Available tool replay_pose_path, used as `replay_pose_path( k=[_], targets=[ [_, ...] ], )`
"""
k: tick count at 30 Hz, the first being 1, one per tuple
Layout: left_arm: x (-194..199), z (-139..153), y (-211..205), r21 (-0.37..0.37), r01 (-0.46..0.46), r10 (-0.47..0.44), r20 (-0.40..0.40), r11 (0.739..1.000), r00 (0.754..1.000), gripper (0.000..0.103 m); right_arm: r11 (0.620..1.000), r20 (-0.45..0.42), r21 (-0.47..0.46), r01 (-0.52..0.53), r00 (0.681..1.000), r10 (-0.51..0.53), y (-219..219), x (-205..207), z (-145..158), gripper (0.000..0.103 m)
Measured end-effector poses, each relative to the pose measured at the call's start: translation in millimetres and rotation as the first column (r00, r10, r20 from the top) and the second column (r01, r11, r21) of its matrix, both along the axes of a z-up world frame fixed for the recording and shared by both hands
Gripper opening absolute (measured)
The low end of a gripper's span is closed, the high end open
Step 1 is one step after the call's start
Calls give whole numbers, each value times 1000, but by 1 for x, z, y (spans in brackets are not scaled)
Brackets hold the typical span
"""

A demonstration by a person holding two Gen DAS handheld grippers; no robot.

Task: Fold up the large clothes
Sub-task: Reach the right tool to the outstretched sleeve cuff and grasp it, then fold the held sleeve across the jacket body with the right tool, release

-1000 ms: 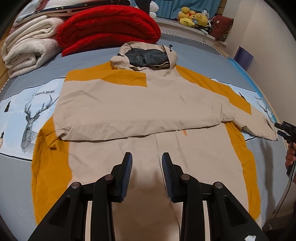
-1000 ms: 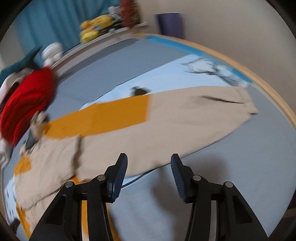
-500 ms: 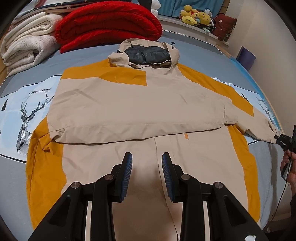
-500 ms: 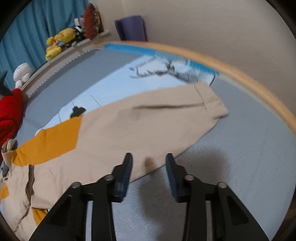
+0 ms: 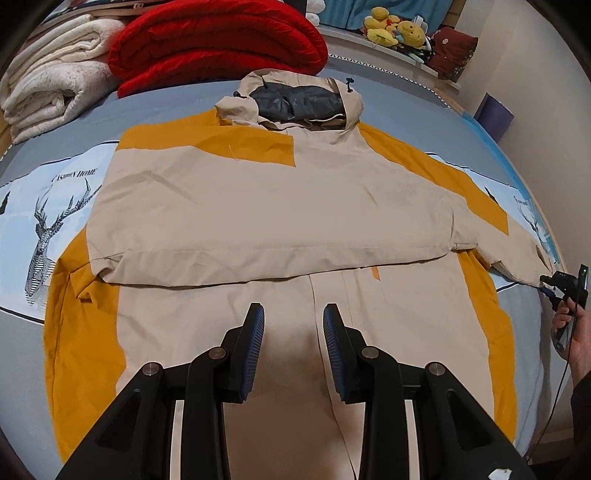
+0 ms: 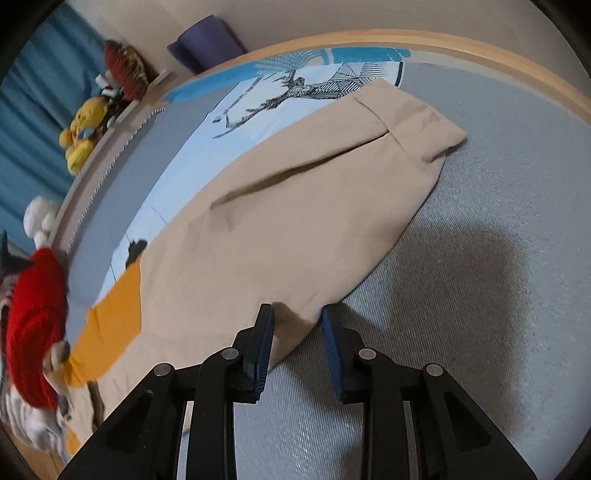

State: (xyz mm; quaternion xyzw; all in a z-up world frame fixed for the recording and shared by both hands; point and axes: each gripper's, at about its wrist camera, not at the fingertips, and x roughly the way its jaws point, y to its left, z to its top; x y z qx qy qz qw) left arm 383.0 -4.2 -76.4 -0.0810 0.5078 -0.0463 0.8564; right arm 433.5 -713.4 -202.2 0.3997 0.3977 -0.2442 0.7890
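A grey bed with a pale-blue deer-print panel carries the whole scene, and spread flat across it, front up, lies the jacket: beige with mustard-yellow blocks at the shoulders and along the sides, its hood pointing toward the far end and showing a dark grey lining. One sleeve is folded straight across the chest, its cuff ending near the jacket's left-hand edge in the left wrist view; the other sleeve still stretches out sideways over the deer print.

Beyond the hood sit a folded red quilt and, beside it, a stack of cream blankets; yellow plush toys line the ledge behind.

The left gripper hangs over the jacket's lower front, near the centre seam, fingers parted and holding nothing.

The right wrist view alone shows the outstretched sleeve close up (a long crease runs along it toward the cuff), with the bed's wooden rim beyond. There the right gripper has its fingers apart on either side of the sleeve's near edge, a bulge of fabric between them, not yet pinched. The left view shows that same gripper only as a small dark shape at the sleeve's cuff end, with the hand holding it.
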Motion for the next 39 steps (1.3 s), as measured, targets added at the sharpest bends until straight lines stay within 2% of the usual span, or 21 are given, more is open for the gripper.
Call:
replay_pose_path(
  k=[4,8,10,12,21,28,31,34,37,39],
  targets=[
    [1,-1,1,2,1,-1,-1,1000,1000,30,998,37,20,65,997,-65,-12,1,-2,29],
    [3,-2,2,13,-5,5,-4,1000,1000,30,995,32,-15,99,995,-99,-12,5,0,27],
    [4,-4,3,19,-11,11,-7,1000,1000,30,994,29,-40,100,995,-99,-9,7,3,12],
    [5,-4,6,17,-16,17,-11,1000,1000,30,993,34,-69,95,995,-93,-5,9,8,7],
    [1,1,12,16,-20,20,0,1000,1000,30,967,100,-251,47,995,-23,33,24,65,3],
    [-1,6,19,13,-29,29,8,1000,1000,30,927,134,-371,-63,984,121,91,49,110,3],
    [-2,8,24,14,-36,36,11,999,999,30,900,139,-417,-126,970,200,123,59,129,3],
    [-2,10,29,8,-46,46,10,999,999,30,864,149,-459,-209,940,306,168,69,152,3],
    [-2,12,34,-2,-59,59,11,998,998,30,830,170,-469,-303,891,421,221,77,174,3],
    [-2,15,39,-7,-67,67,14,998,998,30,799,184,-471,-374,844,503,267,81,190,3]
  ],
)
